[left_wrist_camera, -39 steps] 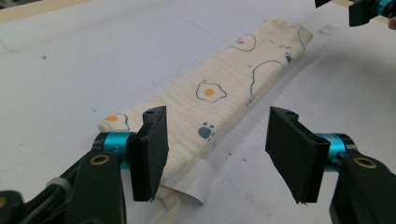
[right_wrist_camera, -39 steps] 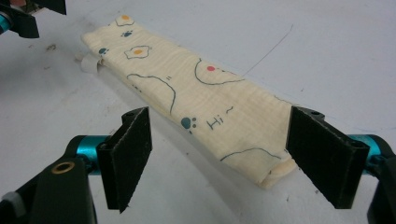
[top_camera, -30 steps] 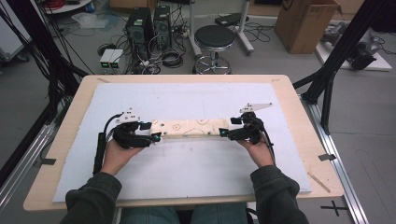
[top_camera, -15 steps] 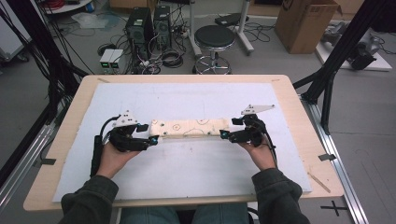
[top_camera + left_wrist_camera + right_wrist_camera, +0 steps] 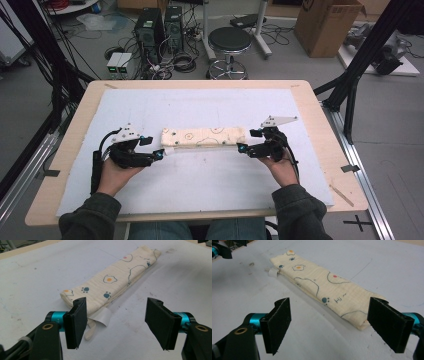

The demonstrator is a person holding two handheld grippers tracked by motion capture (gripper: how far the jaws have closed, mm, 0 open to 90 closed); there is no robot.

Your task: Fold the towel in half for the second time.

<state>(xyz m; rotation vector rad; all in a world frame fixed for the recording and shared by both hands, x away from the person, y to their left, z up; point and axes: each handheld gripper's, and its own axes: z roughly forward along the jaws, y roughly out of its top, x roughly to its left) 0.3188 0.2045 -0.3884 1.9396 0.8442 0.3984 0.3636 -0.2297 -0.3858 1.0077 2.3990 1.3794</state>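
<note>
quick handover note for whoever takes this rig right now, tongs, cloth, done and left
Left tongs: open, empty, at the folded cloth's left end, where a white tag sticks out.
Right tongs: open, empty, at the cloth's right end.
Cloth: a long narrow strip, flat on the white mat mid-table.
Done: cloth folded lengthwise, released.
Left: probably another fold, end to end; regrip first.

Cream folded cloth [image 5: 110, 287] printed with fried eggs and blue paw prints, white label [image 5: 102, 317], pale blue-white table cover [image 5: 200, 175], black gripper pads [image 5: 76, 322]
</note>
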